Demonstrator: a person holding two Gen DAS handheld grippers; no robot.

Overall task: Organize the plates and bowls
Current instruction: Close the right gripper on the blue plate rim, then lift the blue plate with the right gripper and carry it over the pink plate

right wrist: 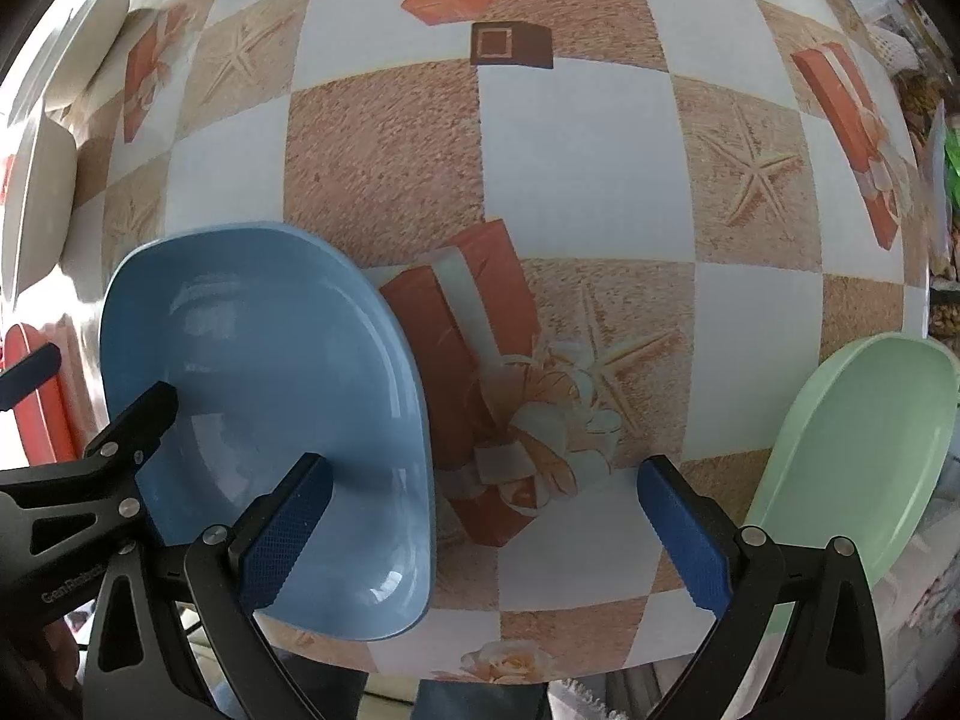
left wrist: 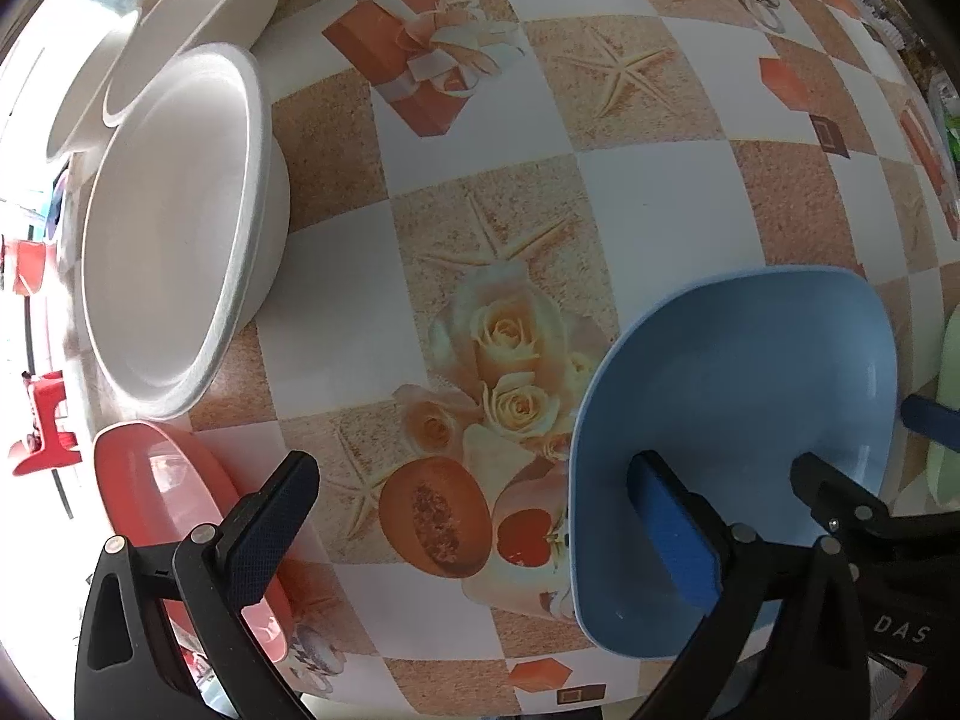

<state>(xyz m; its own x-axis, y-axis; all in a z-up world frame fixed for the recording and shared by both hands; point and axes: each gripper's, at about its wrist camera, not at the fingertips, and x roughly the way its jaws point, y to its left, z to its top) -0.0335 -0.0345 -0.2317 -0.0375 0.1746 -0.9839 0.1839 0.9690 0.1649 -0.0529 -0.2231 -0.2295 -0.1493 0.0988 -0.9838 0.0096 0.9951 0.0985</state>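
Observation:
A blue plate (left wrist: pixel 738 414) lies on the patterned table; it also shows in the right wrist view (right wrist: pixel 264 396). A red plate (left wrist: pixel 162 492) lies at the left front, and a green plate (right wrist: pixel 864 450) at the right front. A white bowl (left wrist: pixel 174 240) stands at the left, with two more white bowls (left wrist: pixel 198 18) behind it. My left gripper (left wrist: pixel 480 540) is open and empty, one finger over the red plate and one over the blue plate. My right gripper (right wrist: pixel 486 534) is open and empty, between the blue and green plates.
The table's cloth (left wrist: pixel 492 138) has checks, roses and starfish. A red object (left wrist: pixel 45 426) sits beyond the table's left edge. Cluttered items (right wrist: pixel 942 192) line the far right side.

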